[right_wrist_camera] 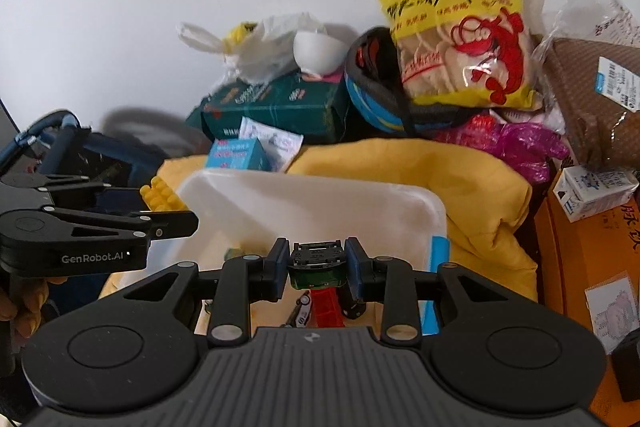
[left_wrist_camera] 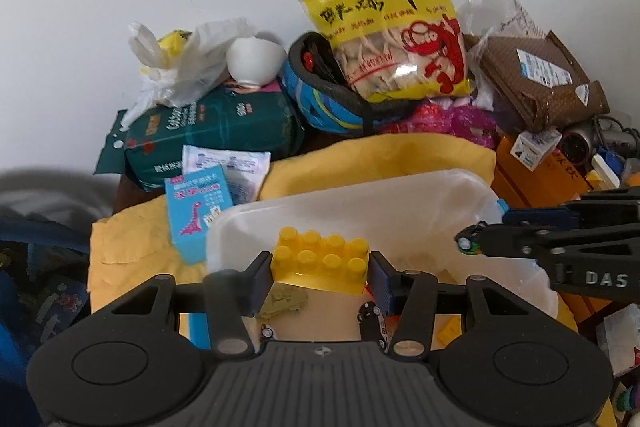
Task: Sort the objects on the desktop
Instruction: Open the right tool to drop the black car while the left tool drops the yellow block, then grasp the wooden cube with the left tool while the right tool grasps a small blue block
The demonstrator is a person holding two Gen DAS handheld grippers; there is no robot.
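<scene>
My left gripper (left_wrist_camera: 320, 273) is pinching a yellow brick (left_wrist_camera: 320, 261) between both pads, held over the near edge of the white bin (left_wrist_camera: 400, 203). My right gripper (right_wrist_camera: 316, 265) is clamped on a small toy car (right_wrist_camera: 317, 263), underside up, above the bin's near right corner. Inside the bin lie a tan toy truck (left_wrist_camera: 282, 301) and a red brick (right_wrist_camera: 327, 305). The bin sits on a yellow cloth (left_wrist_camera: 380, 155).

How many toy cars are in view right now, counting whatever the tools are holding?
4 at least: a green toy car upside down in the right tool; an olive one, a dark one and a partly hidden one inside the bin. More may be hidden.
</scene>
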